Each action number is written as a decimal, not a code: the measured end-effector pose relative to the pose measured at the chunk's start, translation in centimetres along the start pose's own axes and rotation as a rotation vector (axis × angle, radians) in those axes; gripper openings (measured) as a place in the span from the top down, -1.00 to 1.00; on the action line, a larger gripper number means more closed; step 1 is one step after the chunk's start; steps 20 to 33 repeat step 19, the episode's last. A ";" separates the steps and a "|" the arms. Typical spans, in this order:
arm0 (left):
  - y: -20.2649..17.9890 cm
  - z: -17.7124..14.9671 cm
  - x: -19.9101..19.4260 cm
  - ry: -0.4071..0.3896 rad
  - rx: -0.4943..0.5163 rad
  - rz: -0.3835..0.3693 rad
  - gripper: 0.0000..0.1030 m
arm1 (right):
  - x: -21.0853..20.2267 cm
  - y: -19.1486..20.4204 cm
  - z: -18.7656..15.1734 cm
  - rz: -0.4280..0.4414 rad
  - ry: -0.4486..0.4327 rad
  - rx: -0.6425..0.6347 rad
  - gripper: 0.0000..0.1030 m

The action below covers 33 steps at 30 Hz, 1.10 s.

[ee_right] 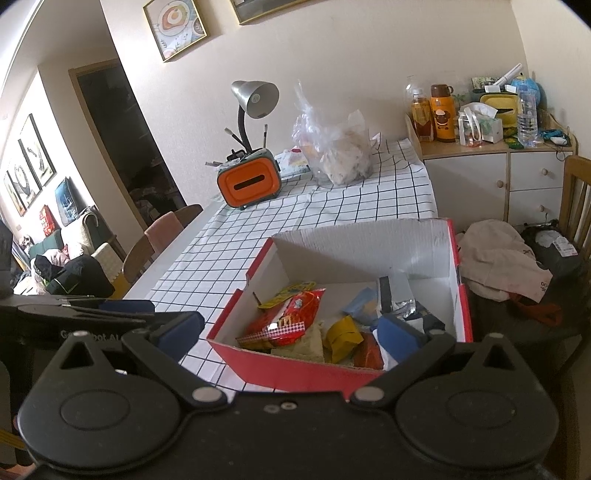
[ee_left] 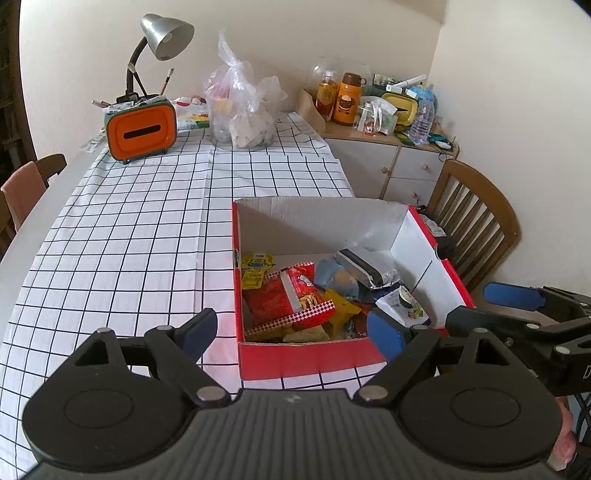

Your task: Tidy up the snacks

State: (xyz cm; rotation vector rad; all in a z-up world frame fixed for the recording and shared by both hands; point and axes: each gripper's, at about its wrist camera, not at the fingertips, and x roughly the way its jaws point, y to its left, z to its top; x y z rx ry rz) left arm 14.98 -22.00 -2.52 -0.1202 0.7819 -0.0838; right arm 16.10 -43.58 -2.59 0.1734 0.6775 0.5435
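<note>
**Now: both grippers spread wide at a red box full of snacks**

Low in the left wrist view, the left gripper (ee_left: 291, 330) hangs with its blue-padded fingers spread wide apart and nothing between them, just above the near wall of the red cardboard box (ee_left: 314, 360). That box sits at centre right of the frame on the checked tablecloth (ee_left: 140, 229). Inside lie the snacks: a red chip bag (ee_left: 291, 299) at the lower left of the box, a yellow cartoon packet (ee_left: 256, 267) beyond it, a silver foil pack (ee_left: 367, 267) toward the back, and a small yellow packet (ee_left: 341, 308) near the middle.

At the right edge of the same view, the right gripper (ee_left: 439, 308) reaches in, its fingers also wide apart and empty. From the right wrist view its own fingers frame the box's near corner.

Toward the upper left stand an orange tissue holder (ee_left: 140, 131) and a desk lamp (ee_left: 166, 35); a clear plastic bag (ee_left: 240, 114) sits at upper centre.
</note>
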 end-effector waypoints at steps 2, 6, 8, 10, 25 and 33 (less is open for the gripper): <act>0.0 0.0 0.1 -0.002 0.001 0.005 -0.72 | 0.0 0.0 0.0 0.001 0.000 0.000 -0.99; 0.0 0.1 0.1 0.000 -0.002 0.005 -0.72 | 0.1 0.0 -0.1 0.001 0.004 -0.001 -0.99; 0.0 0.1 0.2 0.000 -0.003 0.006 -0.72 | 0.2 -0.1 0.0 -0.001 0.006 -0.002 -0.99; 0.0 0.1 0.2 0.003 -0.004 0.005 -0.72 | 0.2 -0.1 -0.1 -0.001 0.007 -0.002 -0.99; 0.2 -0.1 0.6 0.021 -0.004 0.004 -0.72 | 0.4 -0.4 -0.6 -0.015 0.020 0.001 -0.99; 0.2 -0.1 0.6 0.021 -0.004 0.004 -0.72 | 0.4 -0.4 -0.6 -0.015 0.020 0.001 -0.99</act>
